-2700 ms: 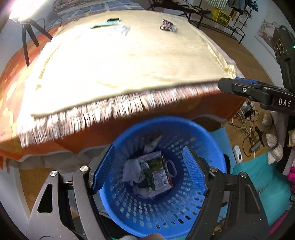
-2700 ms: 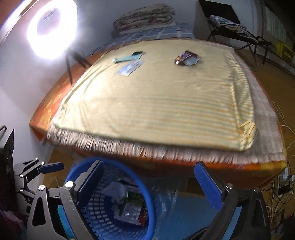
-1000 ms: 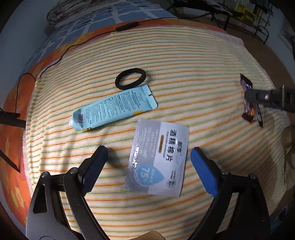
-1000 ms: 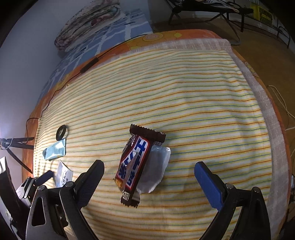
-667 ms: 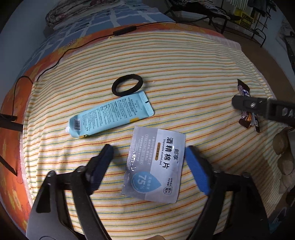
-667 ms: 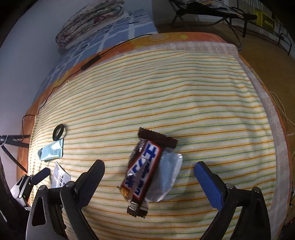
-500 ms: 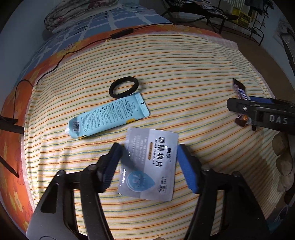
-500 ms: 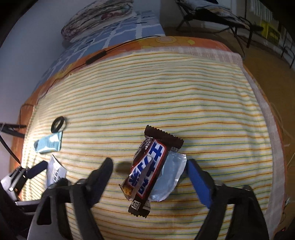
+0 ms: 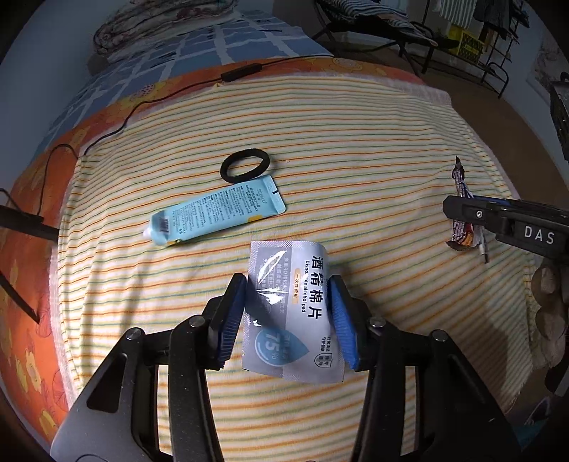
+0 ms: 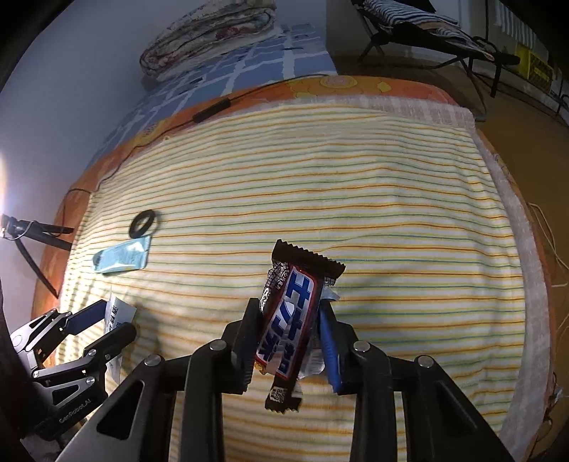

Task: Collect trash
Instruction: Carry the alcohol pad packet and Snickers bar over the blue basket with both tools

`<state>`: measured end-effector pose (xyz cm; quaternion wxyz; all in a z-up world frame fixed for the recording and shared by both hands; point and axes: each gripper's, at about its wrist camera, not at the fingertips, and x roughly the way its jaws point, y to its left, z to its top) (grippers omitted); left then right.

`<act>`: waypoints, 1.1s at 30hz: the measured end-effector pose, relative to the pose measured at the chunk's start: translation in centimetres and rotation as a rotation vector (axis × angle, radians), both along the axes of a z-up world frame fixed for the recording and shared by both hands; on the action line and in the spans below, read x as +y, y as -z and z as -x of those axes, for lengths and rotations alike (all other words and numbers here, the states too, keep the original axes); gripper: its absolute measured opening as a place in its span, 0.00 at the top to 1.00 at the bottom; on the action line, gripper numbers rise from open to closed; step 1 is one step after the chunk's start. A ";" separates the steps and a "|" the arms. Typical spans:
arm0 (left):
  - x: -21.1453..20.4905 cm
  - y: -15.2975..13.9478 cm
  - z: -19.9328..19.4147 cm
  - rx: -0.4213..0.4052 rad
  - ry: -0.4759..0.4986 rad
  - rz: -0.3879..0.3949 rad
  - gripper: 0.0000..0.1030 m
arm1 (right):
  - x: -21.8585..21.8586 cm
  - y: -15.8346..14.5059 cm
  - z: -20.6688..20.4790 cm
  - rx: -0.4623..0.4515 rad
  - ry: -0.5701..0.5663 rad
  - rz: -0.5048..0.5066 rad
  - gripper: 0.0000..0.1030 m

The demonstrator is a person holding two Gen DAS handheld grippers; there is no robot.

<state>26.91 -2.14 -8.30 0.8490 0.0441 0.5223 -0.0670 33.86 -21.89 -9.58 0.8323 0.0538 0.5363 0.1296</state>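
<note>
My left gripper [image 9: 288, 312] is shut on a grey alcohol pad sachet [image 9: 291, 305], which bows up between the blue pads on the striped bed cover [image 9: 355, 142]. My right gripper [image 10: 291, 334] is shut on a brown and blue candy bar wrapper [image 10: 291, 320] with silver foil behind it. The right gripper also shows at the right of the left wrist view [image 9: 498, 216], with the wrapper [image 9: 462, 220] in it. The left gripper [image 10: 106, 320] with the sachet [image 10: 119, 312] shows at the lower left of the right wrist view.
A light blue tube [image 9: 217, 213] and a black hair tie [image 9: 245, 167] lie on the cover beyond the left gripper. A black cable with an inline switch [image 9: 242, 73] runs along the far edge. Folded quilts [image 10: 209, 28] lie at the head of the bed.
Both grippers moved from the blue basket up over the bed. In the last second both closed, the left on the sachet and the right on the candy wrapper.
</note>
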 end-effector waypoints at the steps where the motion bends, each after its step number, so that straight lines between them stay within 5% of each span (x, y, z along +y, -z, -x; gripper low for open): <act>1: 0.0 -0.2 0.2 -0.002 0.000 0.001 0.53 | -0.1 -0.4 0.3 -0.005 -0.002 -0.011 0.69; 14: 0.6 -4.3 5.7 -0.056 -0.002 0.024 0.53 | -0.2 -4.6 5.7 -0.073 -0.074 -0.025 0.69; 33: 1.9 -7.6 20.6 -0.122 -0.008 0.085 0.53 | 0.3 -6.6 20.0 -0.116 -0.219 -0.097 0.69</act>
